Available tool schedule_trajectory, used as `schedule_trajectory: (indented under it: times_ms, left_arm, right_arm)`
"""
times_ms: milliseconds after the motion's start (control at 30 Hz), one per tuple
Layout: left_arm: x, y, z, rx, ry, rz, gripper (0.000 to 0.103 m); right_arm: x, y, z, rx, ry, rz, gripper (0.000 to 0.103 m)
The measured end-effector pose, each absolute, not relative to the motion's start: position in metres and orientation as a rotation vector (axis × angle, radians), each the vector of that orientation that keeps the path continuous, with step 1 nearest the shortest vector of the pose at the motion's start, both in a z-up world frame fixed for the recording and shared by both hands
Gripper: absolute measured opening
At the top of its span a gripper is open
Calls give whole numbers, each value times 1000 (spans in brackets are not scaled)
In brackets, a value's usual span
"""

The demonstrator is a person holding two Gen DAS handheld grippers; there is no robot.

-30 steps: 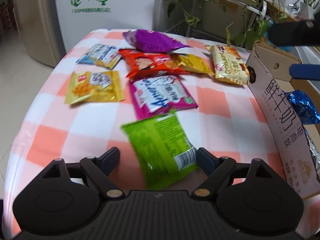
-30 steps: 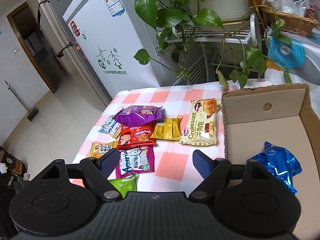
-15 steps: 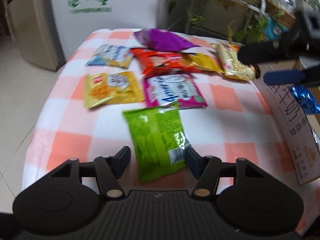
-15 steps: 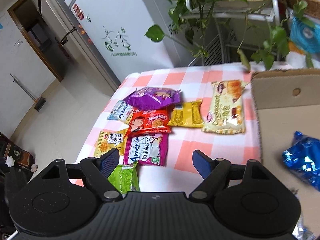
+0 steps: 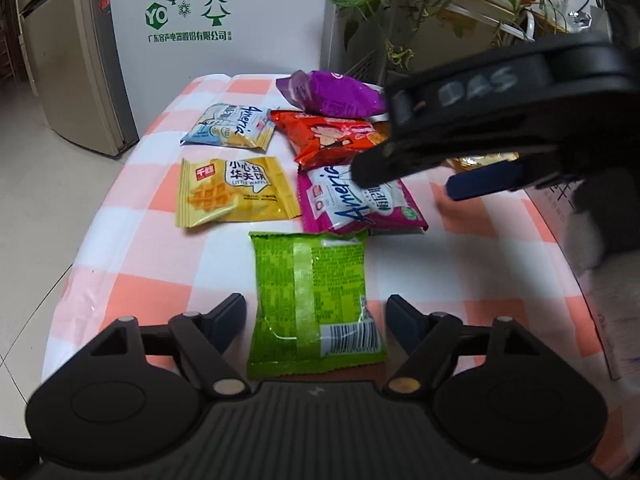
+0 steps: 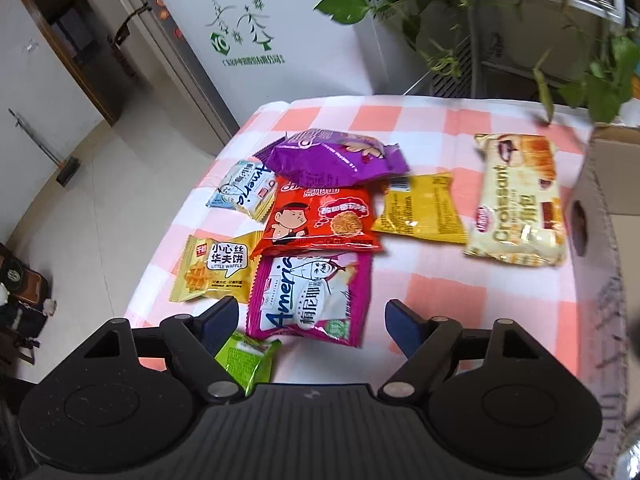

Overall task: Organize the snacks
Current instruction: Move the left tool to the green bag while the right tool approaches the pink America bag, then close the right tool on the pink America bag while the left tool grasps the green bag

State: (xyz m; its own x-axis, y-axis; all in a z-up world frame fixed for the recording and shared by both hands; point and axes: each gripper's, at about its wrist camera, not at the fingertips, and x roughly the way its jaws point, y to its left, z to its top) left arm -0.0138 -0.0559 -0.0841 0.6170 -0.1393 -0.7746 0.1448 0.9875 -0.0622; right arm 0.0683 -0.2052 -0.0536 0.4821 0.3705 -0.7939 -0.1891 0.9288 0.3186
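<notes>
Snacks lie spread over a pink-and-white checked tablecloth [image 5: 132,264]. Nearest the left gripper [image 5: 316,322] is a green packet [image 5: 312,300], back side up with its barcode showing; it lies flat between the fingers, whose jaws are opening and whose pads stand clear of its edges. Just beyond it, a magenta packet [image 6: 308,296] reads "Ameria" in blue script, and beside that a yellow packet [image 6: 214,272] reads "小心丝华夫饼" and "LITTLE WAFFLE". Farther back, a pale blue packet [image 5: 230,126] also reads "Ameria", a red packet [image 6: 320,218] carries a cartoon boy, and a purple packet [image 6: 332,156] lies partly on top of it. A plain yellow packet [image 6: 420,210] sits next to a cream packet [image 6: 520,200] marked "Croissant", which lies just beside the wall of a cardboard box [image 6: 600,208]. The right gripper [image 6: 312,322] hovers above the magenta packet with its jaws wide apart and nothing between them. Behind the table, a white fridge [image 5: 224,20] bears green tree drawings, "YO" and "广东容声电器股份有限公司".
</notes>
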Motion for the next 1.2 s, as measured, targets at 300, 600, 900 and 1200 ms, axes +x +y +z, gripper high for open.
schedule_trajectory:
  times_ms: [300,600,900,1200]
  left_arm:
    - [-12,-37,-83,12,895,-73,70]
    - [-11,-36,-87,15,884,-120,88]
    - [-6,-46,-92,79,915,-122,103]
    - [-3,-43,-93,78,923,-131,103]
  right_arm:
    - [81,-177,-71,95,1036,350,92]
    - [84,-165,-83,-16,992,321,93]
    - [80,-169,-85,-103,965,303,77]
    - [74,-179,-82,-90,971,319,65]
